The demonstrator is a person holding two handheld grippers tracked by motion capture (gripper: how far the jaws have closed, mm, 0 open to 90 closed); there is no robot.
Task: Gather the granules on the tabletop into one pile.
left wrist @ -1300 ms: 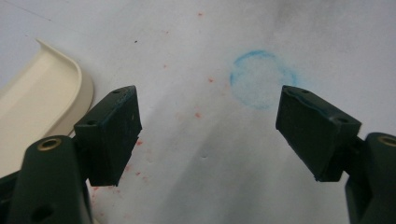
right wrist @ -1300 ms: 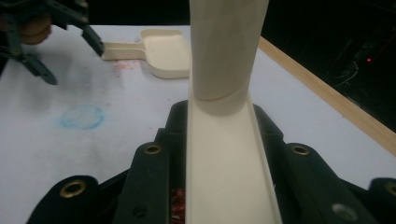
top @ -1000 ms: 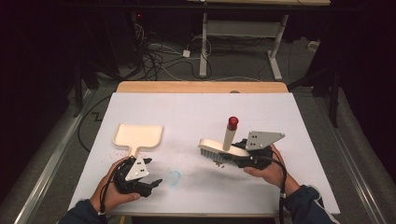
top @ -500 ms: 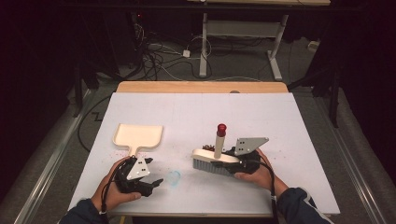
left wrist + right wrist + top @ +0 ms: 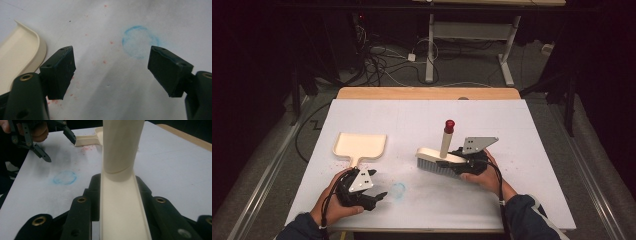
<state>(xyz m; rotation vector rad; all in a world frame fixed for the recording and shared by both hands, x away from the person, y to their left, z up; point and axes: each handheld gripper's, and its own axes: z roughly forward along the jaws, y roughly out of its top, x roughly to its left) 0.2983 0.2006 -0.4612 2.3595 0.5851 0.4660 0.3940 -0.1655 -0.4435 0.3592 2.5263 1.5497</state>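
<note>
brush: the right gripper (image 5: 462, 161) holds the brush (image 5: 438, 161) by its cream body, with the bristles facing down, low over the desk (image 5: 522, 130)
brush handle: the handle (image 5: 446, 137) stands up from the brush and ends in a red tip
brush long way: it lies across the desk, with the free end pointing to the left side
right jaws: clenched on both sides of the brush body (image 5: 122, 215)
dustpan: the dustpan (image 5: 361, 146) lies flat on the left part of the desk, with its short handle pointing to the person
left gripper: it (image 5: 371, 196) rests just beside the dustpan handle, on the person's side of it
left jaws: released, spread wide, nothing between them but bare desk
nearer hand: the left one is closest to the dustpan, and the brush is well apart from it on the right
blue ring: a faint blue ring (image 5: 398, 190) is marked on the desk just in front of the left jaws
red bits: small red specks (image 5: 104, 61) lie on the desk near the ring
next move, a guess: the brush must go left and down to push the specks to the dustpan
</note>
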